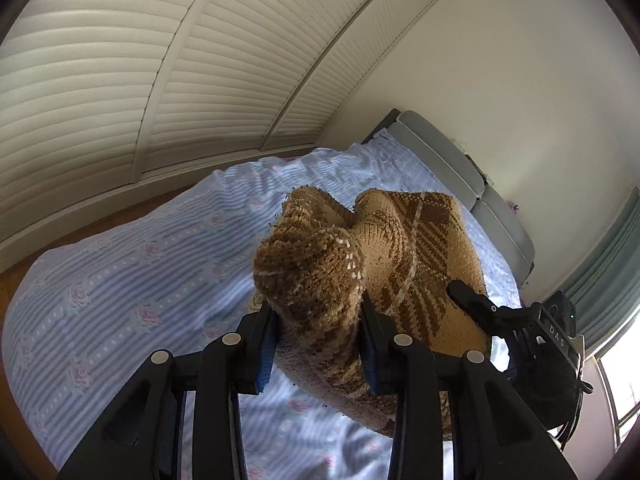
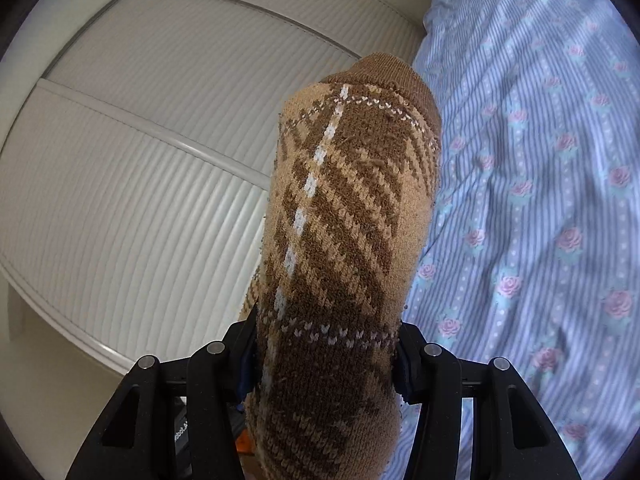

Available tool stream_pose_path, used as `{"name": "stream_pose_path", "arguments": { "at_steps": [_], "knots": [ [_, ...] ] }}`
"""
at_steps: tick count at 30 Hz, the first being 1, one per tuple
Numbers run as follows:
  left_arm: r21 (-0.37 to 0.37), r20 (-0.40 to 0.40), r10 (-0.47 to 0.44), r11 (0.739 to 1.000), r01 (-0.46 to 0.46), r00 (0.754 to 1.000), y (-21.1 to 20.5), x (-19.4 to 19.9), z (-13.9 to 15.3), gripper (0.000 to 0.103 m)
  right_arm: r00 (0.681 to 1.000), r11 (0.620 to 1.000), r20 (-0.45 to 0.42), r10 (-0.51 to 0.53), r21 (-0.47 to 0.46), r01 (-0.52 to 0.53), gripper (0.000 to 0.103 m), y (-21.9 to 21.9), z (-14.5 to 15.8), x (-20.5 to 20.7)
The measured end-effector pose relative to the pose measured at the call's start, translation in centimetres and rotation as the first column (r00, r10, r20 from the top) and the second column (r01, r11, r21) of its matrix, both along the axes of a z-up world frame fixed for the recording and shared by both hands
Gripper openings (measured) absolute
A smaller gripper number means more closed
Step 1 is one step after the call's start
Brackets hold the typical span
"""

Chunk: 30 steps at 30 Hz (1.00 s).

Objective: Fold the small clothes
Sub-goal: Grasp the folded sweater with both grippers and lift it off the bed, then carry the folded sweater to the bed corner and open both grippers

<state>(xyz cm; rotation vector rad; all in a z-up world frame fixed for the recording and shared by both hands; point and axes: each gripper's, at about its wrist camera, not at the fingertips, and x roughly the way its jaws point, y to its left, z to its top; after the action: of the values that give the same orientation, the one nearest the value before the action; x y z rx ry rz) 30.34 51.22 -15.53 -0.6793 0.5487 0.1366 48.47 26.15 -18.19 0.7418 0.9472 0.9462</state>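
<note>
A brown and tan plaid knit sock [image 1: 360, 264] is held up in the air above the bed. My left gripper [image 1: 318, 340] is shut on one bunched end of it. The sock stretches right to my right gripper [image 1: 492, 316], which shows at the right edge of the left wrist view. In the right wrist view the sock [image 2: 340, 220] stands up between the fingers, its plain brown cuff at the top. My right gripper [image 2: 326, 364] is shut on the sock's lower part.
Below lies a bed with a blue striped sheet printed with pink roses [image 1: 132, 280], also in the right wrist view [image 2: 540, 200]. A grey headboard [image 1: 460, 168] stands against the cream wall. White louvred wardrobe doors [image 1: 160, 80] run along the far side. A window [image 1: 620, 380] is at right.
</note>
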Motion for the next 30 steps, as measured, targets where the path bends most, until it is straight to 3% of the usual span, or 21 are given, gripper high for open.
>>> {"name": "stream_pose_path", "arguments": {
  "at_steps": [3,5,12,13,16,18,21,24,25,26,27,29,30],
  "knots": [
    [-0.064,-0.031,0.000,0.998,-0.002,1.000,1.5,0.4,-4.2,0.035,1.000,0.999,-0.021,-0.008,-0.050,0.007,0.053,1.8,-3.1,0.9],
    [-0.070,-0.039,-0.009,0.998,0.006,0.999,1.4,0.7,-6.2,0.035,0.999,0.995,-0.024,-0.023,-0.097,0.021,0.053,2.1,-4.7,0.9],
    [-0.042,-0.034,0.004,0.999,-0.005,0.999,0.1,0.7,-8.6,0.045,0.999,0.985,-0.022,-0.042,-0.170,0.038,0.055,0.7,-6.7,0.0],
    [-0.042,-0.037,0.010,0.999,-0.011,0.999,0.2,0.6,-8.7,0.050,0.999,0.982,-0.014,-0.039,-0.185,0.035,0.058,0.8,-7.0,0.1],
    [-0.045,-0.059,0.016,0.999,-0.019,0.998,-0.2,-0.1,-8.3,0.065,0.999,0.967,0.000,-0.048,-0.249,0.046,0.073,2.0,-5.0,-1.0],
    [-0.022,-0.068,0.025,0.999,-0.026,0.997,-0.5,-0.7,-7.5,0.066,0.998,0.950,0.037,-0.059,-0.306,0.067,0.074,2.1,-2.8,-1.8],
    [0.085,-0.065,0.078,0.994,-0.073,0.995,-1.8,-2.5,-5.4,0.066,0.987,0.918,0.131,-0.092,-0.373,0.135,0.074,1.4,-0.3,-2.9],
    [0.177,0.023,0.095,0.979,-0.098,0.995,-3.8,-5.3,-2.7,0.067,0.940,0.885,0.328,-0.095,-0.404,0.230,0.074,0.5,3.2,-5.0],
    [0.213,0.051,0.076,0.973,-0.086,0.996,-4.8,-5.9,-1.8,0.069,0.912,0.885,0.403,-0.071,-0.396,0.244,0.080,0.5,4.1,-5.7],
    [0.245,0.072,0.047,0.968,-0.063,0.996,-5.8,-6.0,-1.0,0.071,0.878,0.883,0.477,-0.033,-0.398,0.249,0.093,0.8,5.1,-6.5],
    [0.272,0.087,0.011,0.962,-0.034,0.996,-6.7,-6.0,-0.4,0.073,0.838,0.876,0.546,0.012,-0.410,0.255,0.097,1.3,6.0,-7.3],
    [0.321,0.096,-0.055,0.947,0.021,0.994,-8.0,-5.2,0.2,0.076,0.757,0.857,0.641,0.125,-0.455,0.244,0.097,2.7,7.0,-7.5],
    [0.340,0.085,-0.071,0.940,0.038,0.994,-8.4,-4.6,0.0,0.077,0.737,0.849,0.654,0.171,-0.477,0.226,0.097,3.6,7.2,-7.5]
  ]
}}
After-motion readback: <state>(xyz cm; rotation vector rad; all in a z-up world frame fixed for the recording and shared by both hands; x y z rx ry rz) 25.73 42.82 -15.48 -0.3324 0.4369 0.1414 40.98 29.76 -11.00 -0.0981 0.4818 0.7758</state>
